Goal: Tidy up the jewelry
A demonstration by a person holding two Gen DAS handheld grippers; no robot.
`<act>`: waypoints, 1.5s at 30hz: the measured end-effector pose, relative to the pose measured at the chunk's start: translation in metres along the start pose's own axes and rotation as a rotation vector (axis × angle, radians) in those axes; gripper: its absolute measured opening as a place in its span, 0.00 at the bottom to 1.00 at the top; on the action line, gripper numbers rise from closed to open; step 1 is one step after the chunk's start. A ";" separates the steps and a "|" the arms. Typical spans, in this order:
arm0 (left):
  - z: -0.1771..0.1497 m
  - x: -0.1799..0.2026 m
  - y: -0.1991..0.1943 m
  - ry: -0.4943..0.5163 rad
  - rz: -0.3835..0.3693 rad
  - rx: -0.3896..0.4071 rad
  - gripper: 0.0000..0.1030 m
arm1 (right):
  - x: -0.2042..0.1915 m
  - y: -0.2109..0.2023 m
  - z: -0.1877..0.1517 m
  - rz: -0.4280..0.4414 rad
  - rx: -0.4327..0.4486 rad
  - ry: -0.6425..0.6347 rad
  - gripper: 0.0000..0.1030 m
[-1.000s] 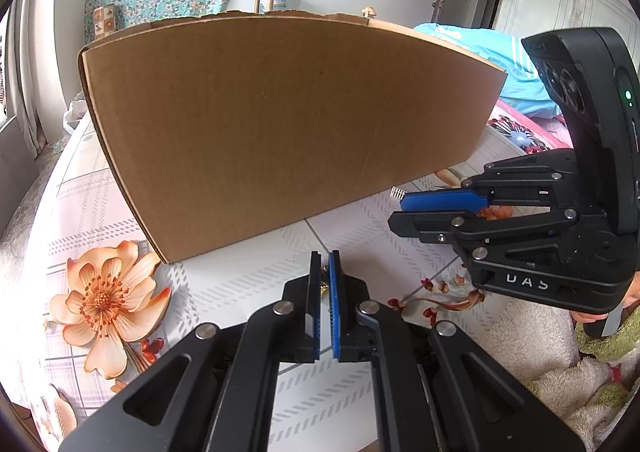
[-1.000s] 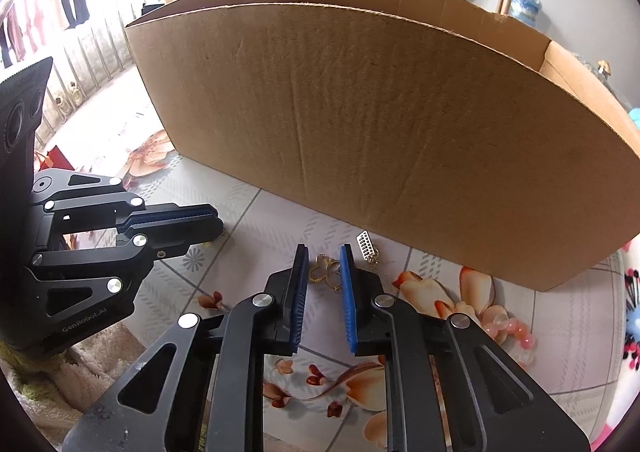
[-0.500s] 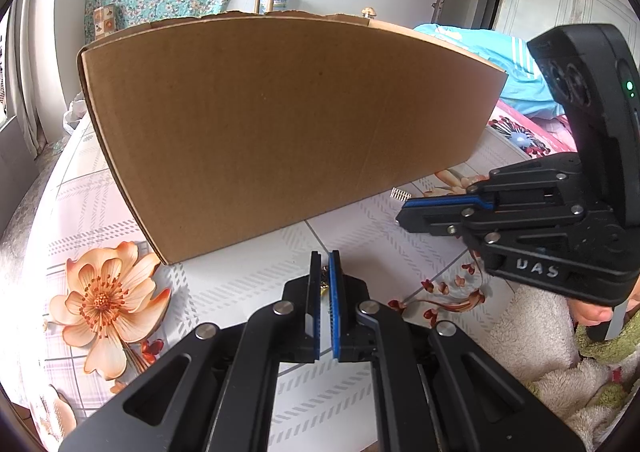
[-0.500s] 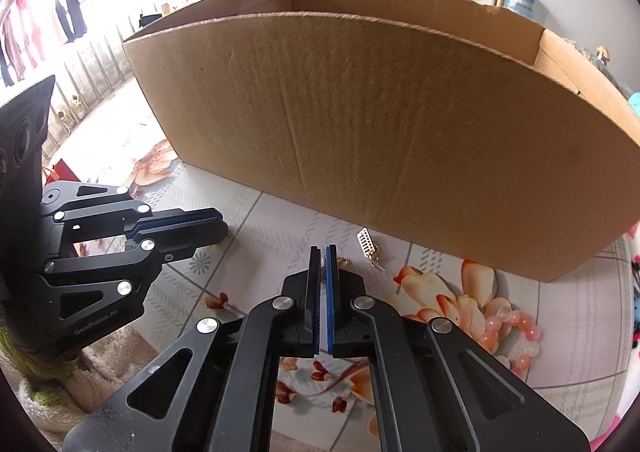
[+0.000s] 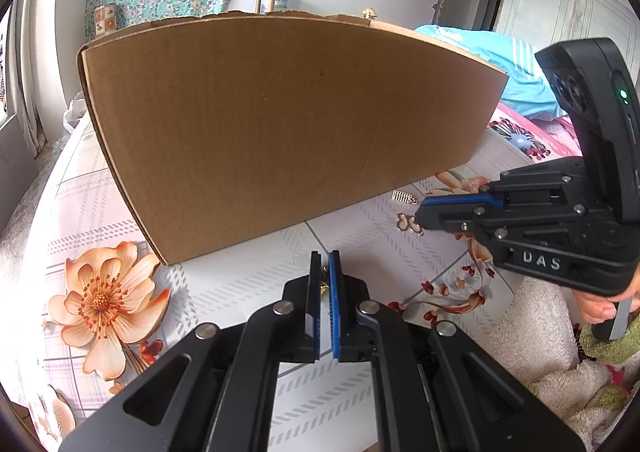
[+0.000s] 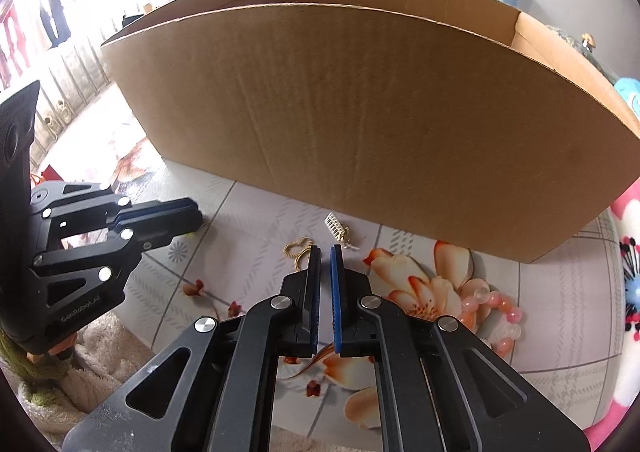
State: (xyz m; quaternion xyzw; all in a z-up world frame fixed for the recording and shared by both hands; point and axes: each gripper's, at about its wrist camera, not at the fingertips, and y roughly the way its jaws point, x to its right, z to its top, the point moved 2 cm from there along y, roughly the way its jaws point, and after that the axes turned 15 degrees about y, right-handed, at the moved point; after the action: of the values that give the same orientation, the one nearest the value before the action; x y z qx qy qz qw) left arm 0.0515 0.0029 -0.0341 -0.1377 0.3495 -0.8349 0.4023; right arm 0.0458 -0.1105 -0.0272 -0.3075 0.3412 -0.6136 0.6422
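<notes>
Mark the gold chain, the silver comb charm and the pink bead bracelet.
gold chain (image 6: pixel 297 248): right wrist view, on its heart-shaped loop.
silver comb charm (image 6: pixel 334 226): right wrist view, on the ribbed body.
pink bead bracelet (image 6: pixel 494 302): right wrist view, on a bead in the top arc.

A table covered with a floral-print cloth (image 5: pixel 224 288) carried a large open cardboard box (image 6: pixel 380 123). Just in front of the box lay 1 gold clover-shaped piece (image 5: pixel 408 223), 1 small silver comb-like piece (image 6: pixel 335 224) and a pink bead bracelet (image 6: pixel 494 310). A fluffy towel (image 5: pixel 524 336) lay at the near edge.
</notes>
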 end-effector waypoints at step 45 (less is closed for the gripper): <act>-0.002 -0.003 -0.003 -0.004 -0.002 0.013 0.03 | -0.001 -0.013 0.004 0.088 -0.002 -0.068 0.11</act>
State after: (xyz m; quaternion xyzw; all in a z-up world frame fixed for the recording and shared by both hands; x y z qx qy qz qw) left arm 0.0505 0.0073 -0.0339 -0.1369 0.3433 -0.8373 0.4029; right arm 0.0412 -0.1099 -0.0139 -0.3135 0.3330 -0.5737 0.6795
